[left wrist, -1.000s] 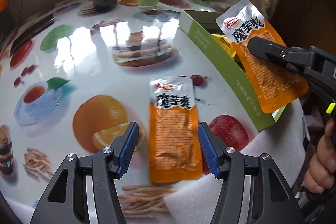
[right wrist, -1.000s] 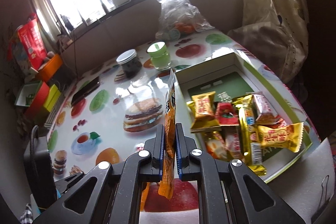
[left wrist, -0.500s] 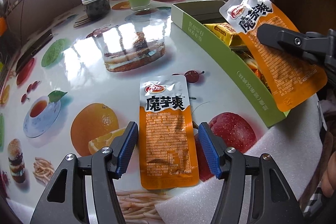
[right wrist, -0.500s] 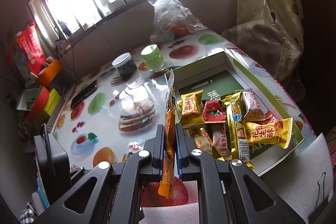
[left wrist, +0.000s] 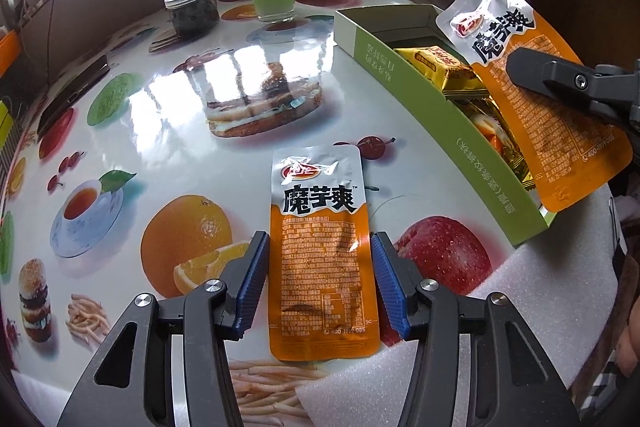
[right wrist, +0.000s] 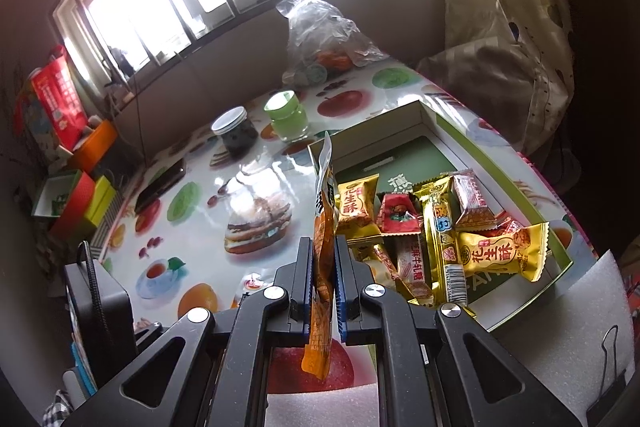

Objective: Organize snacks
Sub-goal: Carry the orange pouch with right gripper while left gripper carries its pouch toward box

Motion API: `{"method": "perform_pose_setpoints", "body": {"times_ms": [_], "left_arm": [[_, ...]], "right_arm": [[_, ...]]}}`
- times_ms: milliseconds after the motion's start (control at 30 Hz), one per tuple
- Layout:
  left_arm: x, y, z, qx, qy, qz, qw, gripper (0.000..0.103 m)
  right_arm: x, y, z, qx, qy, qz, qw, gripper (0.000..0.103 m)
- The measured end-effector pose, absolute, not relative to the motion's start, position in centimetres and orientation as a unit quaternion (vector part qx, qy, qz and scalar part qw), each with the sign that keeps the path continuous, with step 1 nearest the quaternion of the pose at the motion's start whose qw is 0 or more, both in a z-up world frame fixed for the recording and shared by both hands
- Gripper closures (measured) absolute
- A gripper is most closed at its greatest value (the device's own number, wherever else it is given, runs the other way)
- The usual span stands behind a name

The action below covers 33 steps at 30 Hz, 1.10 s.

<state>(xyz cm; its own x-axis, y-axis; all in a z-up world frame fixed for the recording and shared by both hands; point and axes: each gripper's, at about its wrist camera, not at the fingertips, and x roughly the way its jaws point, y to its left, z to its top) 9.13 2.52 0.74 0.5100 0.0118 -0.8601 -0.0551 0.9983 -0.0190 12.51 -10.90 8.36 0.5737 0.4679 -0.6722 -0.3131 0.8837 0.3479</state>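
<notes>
A: Left wrist view. Left gripper [left wrist: 320, 287] spread wide, blue pads either side of the flat orange pouch [left wrist: 322, 251] lying face-up on the printed table [left wrist: 168, 107] — nothing clamped yet.

B: Contact?

A: Pads just beside the pouch's long edges; touching or not, cannot tell. Second orange pouch [left wrist: 540, 99] up at right, pinched by the right gripper [left wrist: 560, 79] over the green box [left wrist: 440, 111].

B: Handling?

A: Likely light, thin, soft foil — slick on the glossy top. Best pinched across the lower body, edges buckling inward; low squeeze, contents probably squashy.

B: Right wrist view?

A: Right gripper [right wrist: 323, 279] closed tight on its pouch [right wrist: 322, 227], held edge-on, top seal upward. Box [right wrist: 424, 123] just right of it, wrapped snacks [right wrist: 440, 239] piled at the near end, far end bare. Jars [right wrist: 260, 123] well behind.
</notes>
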Motion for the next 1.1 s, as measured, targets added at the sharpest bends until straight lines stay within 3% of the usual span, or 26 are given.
{"method": "perform_pose_setpoints", "body": {"times_ms": [367,1100], "left_arm": [[8.5,3.1,1.9,-0.035,0.475,0.028,0.879,0.057],[7.7,4.4,4.8,-0.046,0.442,0.031,0.895,0.057]], "right_arm": [[12.3,-11.1,8.5,0.096,0.406,0.22,0.882,0.094],[11.7,-10.8,9.4,0.091,0.402,0.225,0.883,0.094]]}}
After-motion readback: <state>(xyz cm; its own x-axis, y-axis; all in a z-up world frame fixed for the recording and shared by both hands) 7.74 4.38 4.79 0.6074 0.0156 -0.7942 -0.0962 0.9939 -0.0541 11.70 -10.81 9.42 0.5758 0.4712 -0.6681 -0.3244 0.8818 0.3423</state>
